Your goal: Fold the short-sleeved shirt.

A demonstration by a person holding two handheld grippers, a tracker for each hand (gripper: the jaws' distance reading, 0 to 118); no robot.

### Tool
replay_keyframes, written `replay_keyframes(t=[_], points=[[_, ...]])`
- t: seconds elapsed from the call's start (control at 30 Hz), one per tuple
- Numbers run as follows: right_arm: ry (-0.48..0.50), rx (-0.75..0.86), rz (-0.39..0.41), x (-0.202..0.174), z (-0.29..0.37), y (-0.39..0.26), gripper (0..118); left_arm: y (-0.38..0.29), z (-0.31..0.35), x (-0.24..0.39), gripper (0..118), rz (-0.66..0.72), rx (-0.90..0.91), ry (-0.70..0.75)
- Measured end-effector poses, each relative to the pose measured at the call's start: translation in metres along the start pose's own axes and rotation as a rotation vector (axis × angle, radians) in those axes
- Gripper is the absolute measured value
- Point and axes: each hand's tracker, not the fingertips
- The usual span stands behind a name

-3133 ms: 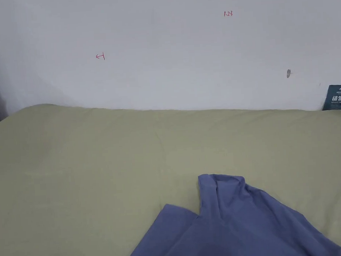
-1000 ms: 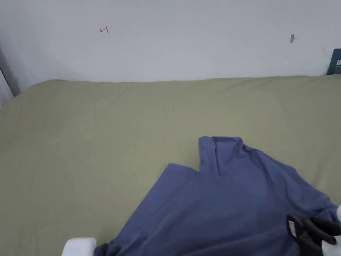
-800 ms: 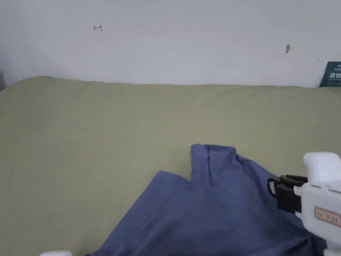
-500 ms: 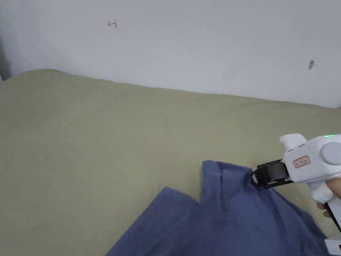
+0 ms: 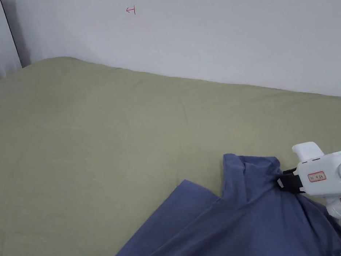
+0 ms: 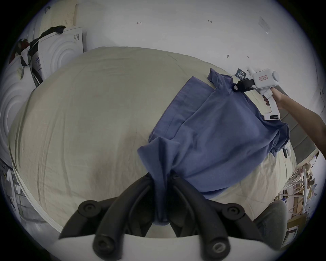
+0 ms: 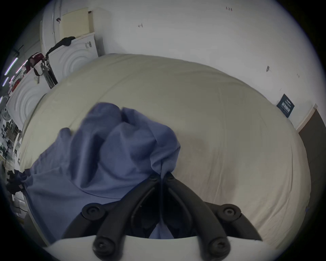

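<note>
My shirt [image 5: 245, 220] is thin, matt blue cloth, softly creased. The bed sheet [image 5: 94, 139] is matt olive cloth. My right gripper [image 5: 279, 182] has a smooth white plastic body and matt black jaws.

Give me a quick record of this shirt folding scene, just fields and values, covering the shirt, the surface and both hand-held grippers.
garment: blue short-sleeved shirt, rumpled, partly folded over itself
surface: pale green bed sheet
left hand-held gripper: shut on a bunched edge of the shirt at the near end
right hand-held gripper: shut on the shirt's far end, beside the upturned flap
shirt state: held between both grippers, mostly resting on the sheet
backdrop: white wall
</note>
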Motion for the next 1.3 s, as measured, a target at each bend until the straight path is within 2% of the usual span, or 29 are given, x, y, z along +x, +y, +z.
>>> replay_keyframes(t=[0.07,0.17,0.33,0.43,0.57,0.63,0.8,0.93,0.97,1.03,1.3], points=[[-0.036,0.099,0.042,-0.013,0.025,0.001,4,0.002,0.005,0.0,10,0.019,0.028,-0.011],[-0.011,0.24,0.01,-0.021,0.072,0.0,4,0.012,0.017,-0.001,10,0.023,0.076,-0.05],[-0.013,0.411,0.016,-0.031,0.149,0.001,4,0.037,0.041,0.002,10,0.004,0.19,-0.077],[-0.06,0.524,0.024,-0.034,0.194,0.008,4,0.056,0.052,0.006,10,-0.013,0.233,-0.089],[-0.063,0.629,-0.033,-0.025,0.248,0.024,4,0.094,0.071,0.012,10,-0.052,0.304,-0.128],[-0.089,0.659,-0.029,-0.021,0.268,0.035,4,0.12,0.079,0.017,10,-0.092,0.351,-0.119],[-0.175,0.725,-0.003,-0.012,0.297,0.066,4,0.193,0.098,0.034,10,-0.171,0.453,-0.15],[-0.232,0.801,0.006,-0.004,0.315,0.099,4,0.252,0.106,0.05,10,-0.262,0.514,-0.098],[-0.22,0.823,0.003,-0.001,0.319,0.108,4,0.267,0.108,0.053,10,-0.271,0.524,-0.08],[-0.255,0.869,0.002,0.002,0.328,0.124,4,0.294,0.109,0.055,10,-0.269,0.532,-0.09],[-0.327,0.998,0.046,0.011,0.371,0.194,4,0.392,0.115,0.053,10,-0.277,0.654,0.031]])
